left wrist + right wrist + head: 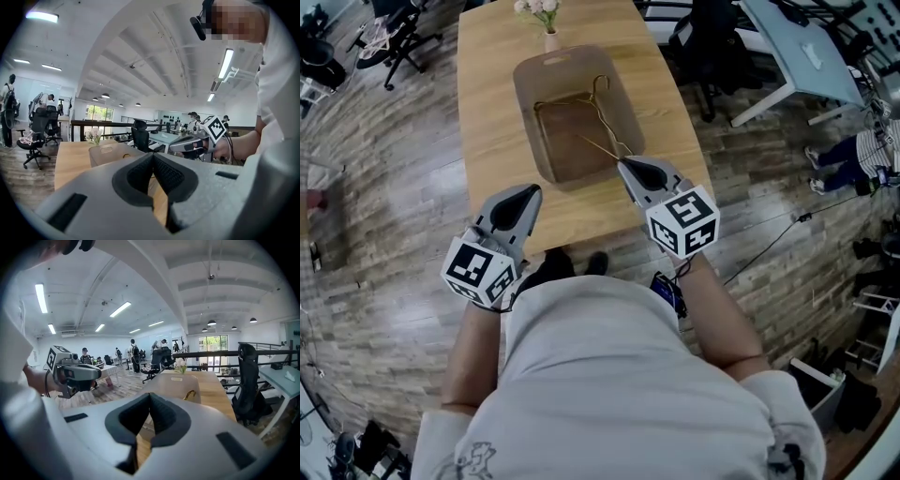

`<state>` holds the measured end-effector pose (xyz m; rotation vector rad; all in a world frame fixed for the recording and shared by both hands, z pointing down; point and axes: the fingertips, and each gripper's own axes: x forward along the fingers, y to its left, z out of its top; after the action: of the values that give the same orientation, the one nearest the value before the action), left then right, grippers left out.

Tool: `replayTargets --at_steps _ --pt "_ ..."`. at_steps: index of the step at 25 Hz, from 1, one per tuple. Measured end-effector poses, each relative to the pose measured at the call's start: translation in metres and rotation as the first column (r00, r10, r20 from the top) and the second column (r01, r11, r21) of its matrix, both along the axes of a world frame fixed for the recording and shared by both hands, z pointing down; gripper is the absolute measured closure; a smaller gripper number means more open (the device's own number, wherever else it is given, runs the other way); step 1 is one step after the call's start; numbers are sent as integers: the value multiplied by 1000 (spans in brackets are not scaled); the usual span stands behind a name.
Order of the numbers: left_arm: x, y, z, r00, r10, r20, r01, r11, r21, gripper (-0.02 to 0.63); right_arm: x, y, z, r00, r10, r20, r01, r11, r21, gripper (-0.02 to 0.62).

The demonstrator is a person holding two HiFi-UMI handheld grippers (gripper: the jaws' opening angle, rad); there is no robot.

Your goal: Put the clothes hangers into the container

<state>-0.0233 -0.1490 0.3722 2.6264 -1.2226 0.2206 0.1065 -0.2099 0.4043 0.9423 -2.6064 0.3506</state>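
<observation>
**Head view, with both gripper views.** A single clothes hanger [563, 101] is shown lying inside the container [523, 103], which stands on the long wooden table [487, 112]. The hanger is made of thin, gold-coloured wire bent into an open frame. Its hook is raised against the container's right wall and is seen above the rim in the right gripper view [190, 394] and the left gripper view [126, 156]. One straight length of wire is directed across the container floor towards its near right corner.

The container is a translucent, grey-brown rectangular tub with rounded corners. A handle slot is cut in its far rim. It is also seen in the right gripper view [176, 385] and the left gripper view [105, 152]. A small vase of pale flowers [546, 23] is placed just beyond it.

The right gripper [623, 164] is held at the container's near right corner, close to the end of the straight wire; whether they touch cannot be told. Its fingers are pressed together with nothing between them, as shown in its own view [150, 397].

The left gripper [530, 190] is held over the near edge of the table, to the left of the container and apart from it. Its fingers are likewise brought together on nothing [153, 157].

A marker cube is carried at the rear of each gripper, left [478, 272] and right [682, 222].
</observation>
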Motion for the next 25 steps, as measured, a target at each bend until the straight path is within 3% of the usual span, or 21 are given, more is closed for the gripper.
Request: replayTargets --at_steps 13,25 --pt "-18 25 -16 999 43 12 -44 998 40 600 -17 48 -33 997 43 67 -51 990 130 591" --pt "-78 66 -12 986 164 -8 -163 986 28 600 -64 100 -29 992 112 64 -119 985 124 591"
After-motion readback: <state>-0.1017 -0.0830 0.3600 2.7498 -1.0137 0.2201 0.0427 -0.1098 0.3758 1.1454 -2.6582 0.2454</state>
